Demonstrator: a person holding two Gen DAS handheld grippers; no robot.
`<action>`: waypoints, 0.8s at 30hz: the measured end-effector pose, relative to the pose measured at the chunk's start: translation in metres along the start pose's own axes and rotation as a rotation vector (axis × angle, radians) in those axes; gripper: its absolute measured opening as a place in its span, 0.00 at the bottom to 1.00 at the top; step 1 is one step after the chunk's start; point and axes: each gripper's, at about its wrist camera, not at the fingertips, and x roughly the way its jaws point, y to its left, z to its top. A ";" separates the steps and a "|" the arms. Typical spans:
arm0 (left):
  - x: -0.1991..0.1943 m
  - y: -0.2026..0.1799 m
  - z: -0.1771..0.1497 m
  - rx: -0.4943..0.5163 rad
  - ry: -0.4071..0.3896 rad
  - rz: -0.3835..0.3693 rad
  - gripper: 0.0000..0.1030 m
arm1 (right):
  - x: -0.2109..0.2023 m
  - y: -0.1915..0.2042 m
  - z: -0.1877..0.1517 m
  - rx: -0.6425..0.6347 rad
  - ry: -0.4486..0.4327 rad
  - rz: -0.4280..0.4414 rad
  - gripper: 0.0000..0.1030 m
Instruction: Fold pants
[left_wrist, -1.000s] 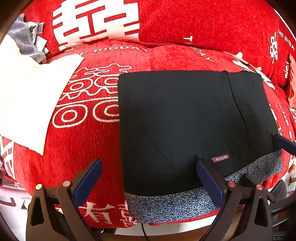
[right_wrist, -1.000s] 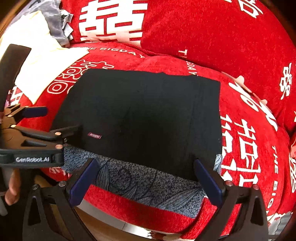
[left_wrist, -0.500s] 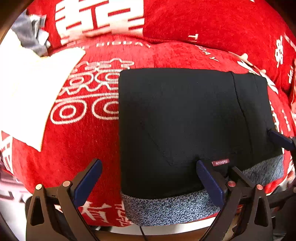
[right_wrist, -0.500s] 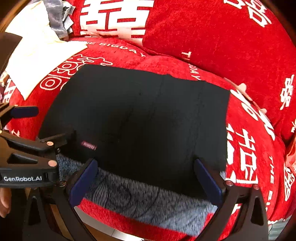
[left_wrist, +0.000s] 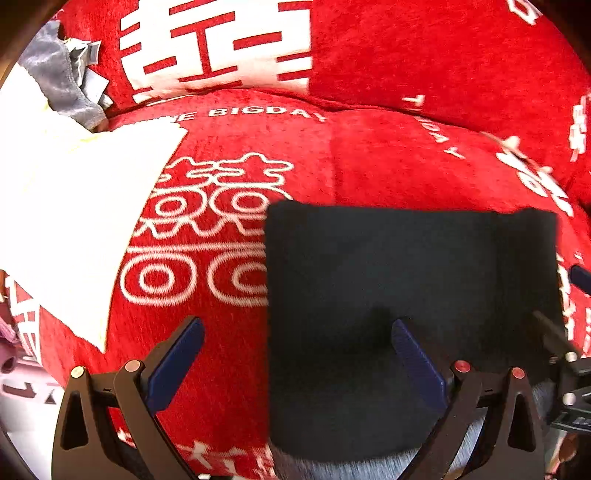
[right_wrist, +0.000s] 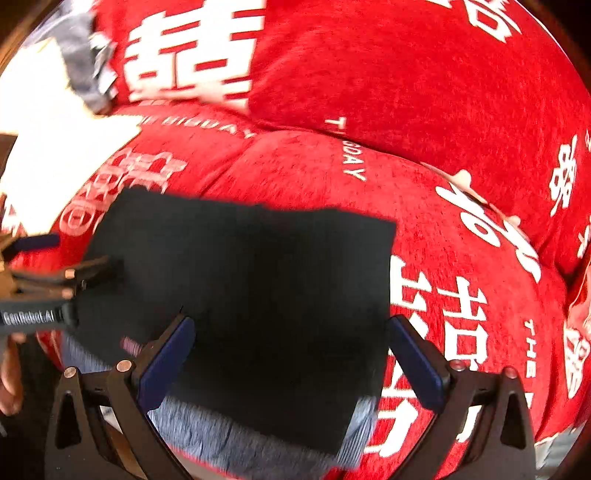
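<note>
The black pants (left_wrist: 406, 273) lie folded into a flat rectangle on the red sofa seat; a grey speckled waistband (right_wrist: 229, 435) shows along the near edge. My left gripper (left_wrist: 295, 354) is open, its right finger over the pants' near left part and its left finger over bare cushion. My right gripper (right_wrist: 291, 354) is open, straddling the pants' (right_wrist: 258, 277) near right part. The left gripper also shows at the left edge of the right wrist view (right_wrist: 48, 280). Neither holds cloth.
A white folded cloth (left_wrist: 74, 221) lies on the seat to the left, with a grey garment (left_wrist: 62, 85) behind it. Red back cushions (left_wrist: 406, 48) with white characters stand behind. The sofa's front edge is right below the grippers.
Both grippers have moved forward and lower over the pants' near edge. The label and most of the waistband have dropped out of the left wrist view.
</note>
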 end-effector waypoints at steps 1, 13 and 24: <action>0.006 0.000 0.004 -0.007 0.013 0.015 0.99 | 0.005 0.000 0.005 0.004 0.002 0.011 1.00; -0.001 -0.005 -0.010 0.023 0.015 0.009 0.99 | 0.018 -0.001 -0.003 0.058 0.060 -0.007 1.00; -0.032 -0.027 -0.054 0.063 -0.019 -0.026 0.99 | -0.033 0.009 -0.066 0.124 0.061 -0.062 1.00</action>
